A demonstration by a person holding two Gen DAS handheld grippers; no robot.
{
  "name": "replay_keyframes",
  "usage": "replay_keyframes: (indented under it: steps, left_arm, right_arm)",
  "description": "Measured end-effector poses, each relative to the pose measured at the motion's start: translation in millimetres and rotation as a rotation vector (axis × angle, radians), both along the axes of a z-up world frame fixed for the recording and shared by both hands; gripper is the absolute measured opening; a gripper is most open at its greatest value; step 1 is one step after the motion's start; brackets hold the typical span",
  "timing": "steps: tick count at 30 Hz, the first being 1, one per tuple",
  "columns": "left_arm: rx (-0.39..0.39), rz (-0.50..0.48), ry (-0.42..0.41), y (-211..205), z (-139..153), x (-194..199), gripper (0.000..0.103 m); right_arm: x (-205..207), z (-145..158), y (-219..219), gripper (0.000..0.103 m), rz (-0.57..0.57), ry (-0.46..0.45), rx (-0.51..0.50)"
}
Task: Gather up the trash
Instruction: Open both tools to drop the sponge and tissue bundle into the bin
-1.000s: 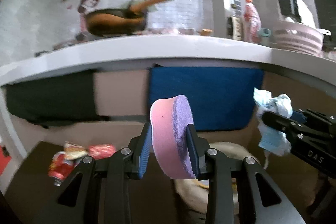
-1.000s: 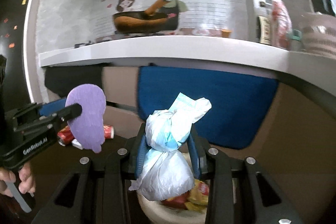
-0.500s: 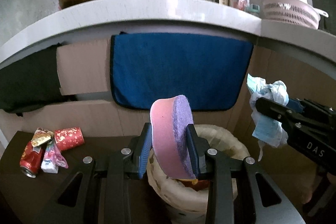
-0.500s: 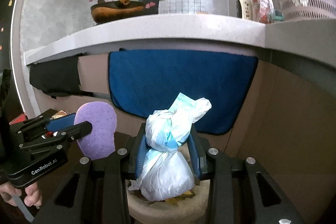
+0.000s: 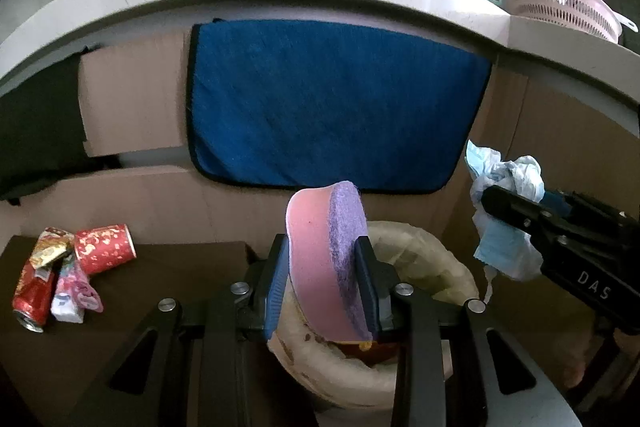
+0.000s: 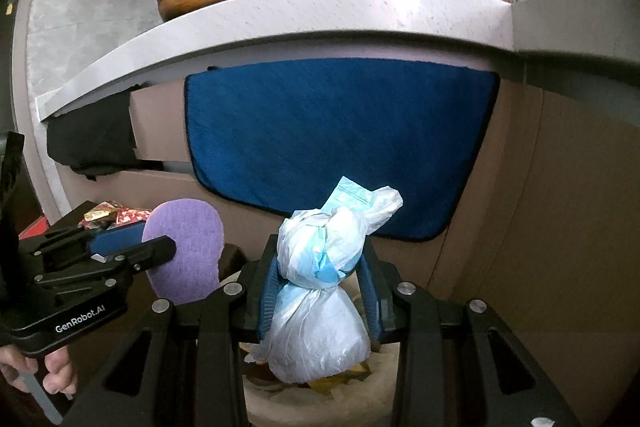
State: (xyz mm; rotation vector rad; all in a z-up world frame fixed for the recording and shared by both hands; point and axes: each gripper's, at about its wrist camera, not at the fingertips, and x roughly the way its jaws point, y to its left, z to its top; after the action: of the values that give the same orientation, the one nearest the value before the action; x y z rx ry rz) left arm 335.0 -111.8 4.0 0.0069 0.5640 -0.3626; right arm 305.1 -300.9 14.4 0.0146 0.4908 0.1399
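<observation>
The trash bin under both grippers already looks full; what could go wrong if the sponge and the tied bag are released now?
1. The trash bin already holds wrappers near its rim, so the knotted plastic bag may roll off.
2. The sponge hangs over the rim's near edge and might fall outside.
3. The left gripper and right gripper are close and could collide.

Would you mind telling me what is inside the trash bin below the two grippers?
The trash bin has a pale liner; red and yellow wrappers show inside. The sponge and tied plastic bag cover the rest.
</observation>
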Motion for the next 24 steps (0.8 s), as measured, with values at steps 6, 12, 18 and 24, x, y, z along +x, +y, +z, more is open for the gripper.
replay_keyframes:
  steps: [6,12,18,24]
  left_arm:
    - [-0.021,-0.012,0.058,-1.1,-12.4,14.5,0.034]
    - [-0.168,-0.103,0.228,12.4,-38.3,51.6,0.05]
    - [-0.237,-0.059,0.284,41.0,-48.2,65.9,0.054]
    - [-0.239,0.05,0.245,86.9,-44.7,55.3,0.054]
  right_arm:
    - [11.9,-13.2,-0.5,0.033,0.004,0.04,0.013]
    - [28.5,-33.3,-8.8,0.04,-0.013,0.103,0.057]
    - [37.7,-54.8,-22.9,0.048,-0.044,0.175,0.152]
    - [38.6,-61.6,-13.6,0.048,-0.056,0.191,0.158]
